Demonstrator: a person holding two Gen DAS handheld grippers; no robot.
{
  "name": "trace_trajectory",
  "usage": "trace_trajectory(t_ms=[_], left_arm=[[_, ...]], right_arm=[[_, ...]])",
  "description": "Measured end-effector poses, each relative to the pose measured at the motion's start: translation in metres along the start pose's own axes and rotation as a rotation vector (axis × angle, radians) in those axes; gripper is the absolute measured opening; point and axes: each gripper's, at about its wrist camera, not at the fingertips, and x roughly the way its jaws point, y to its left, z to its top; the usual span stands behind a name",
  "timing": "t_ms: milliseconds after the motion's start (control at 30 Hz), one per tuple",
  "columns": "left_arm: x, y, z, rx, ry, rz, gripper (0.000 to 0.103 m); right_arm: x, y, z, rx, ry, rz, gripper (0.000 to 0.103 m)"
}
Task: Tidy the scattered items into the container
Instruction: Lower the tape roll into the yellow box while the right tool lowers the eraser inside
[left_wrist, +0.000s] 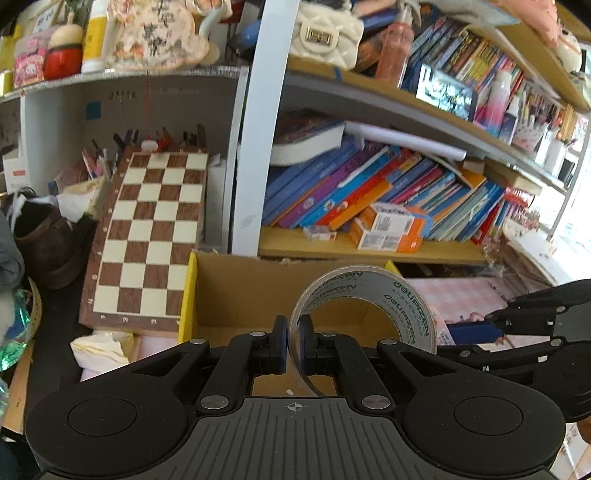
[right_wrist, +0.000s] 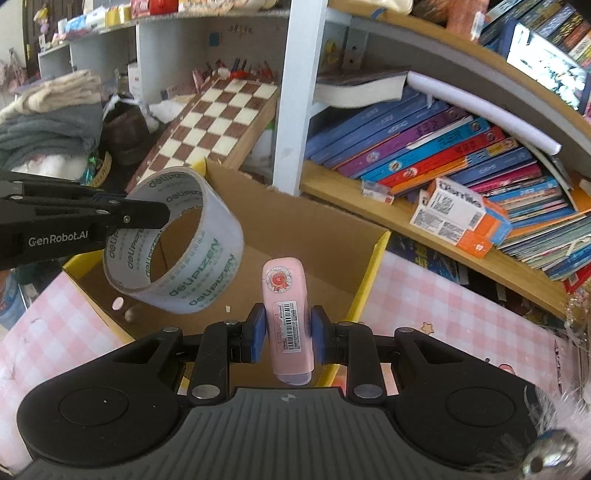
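My left gripper (left_wrist: 292, 345) is shut on the wall of a clear tape roll (left_wrist: 402, 314) with green lettering and holds it above the open cardboard box (left_wrist: 236, 291). The right wrist view shows the same roll (right_wrist: 195, 273) hanging over the box (right_wrist: 325, 236), pinched by the left gripper (right_wrist: 162, 218). My right gripper (right_wrist: 287, 332) is shut on a pink oblong item with a barcode label (right_wrist: 288, 317), held upright over the box's near right edge. The right gripper also shows at the right of the left wrist view (left_wrist: 491, 321).
A chessboard (left_wrist: 151, 236) leans behind the box at left. A shelf of books (left_wrist: 369, 195) and orange-white cartons (left_wrist: 391, 229) stands behind. The box rests on a pink checked cloth (right_wrist: 436, 302). Folded clothes (right_wrist: 51, 118) and a brown shoe (left_wrist: 44, 243) lie at left.
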Motion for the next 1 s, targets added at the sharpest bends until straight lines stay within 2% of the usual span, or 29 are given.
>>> trace_trajectory(t_ms=[533, 800, 1000], left_arm=[[0.045, -0.003, -0.014, 0.145, 0.125, 0.063, 0.005], [0.056, -0.003, -0.019, 0.173, 0.17, 0.071, 0.005], [0.061, -0.002, -0.021, 0.186, 0.188, 0.076, 0.005]], right_arm=[[0.052, 0.002, -0.005, -0.084, 0.101, 0.049, 0.024], [0.07, 0.003, -0.006, -0.115, 0.14, 0.076, 0.025], [0.073, 0.002, -0.003, -0.135, 0.134, 0.073, 0.022]])
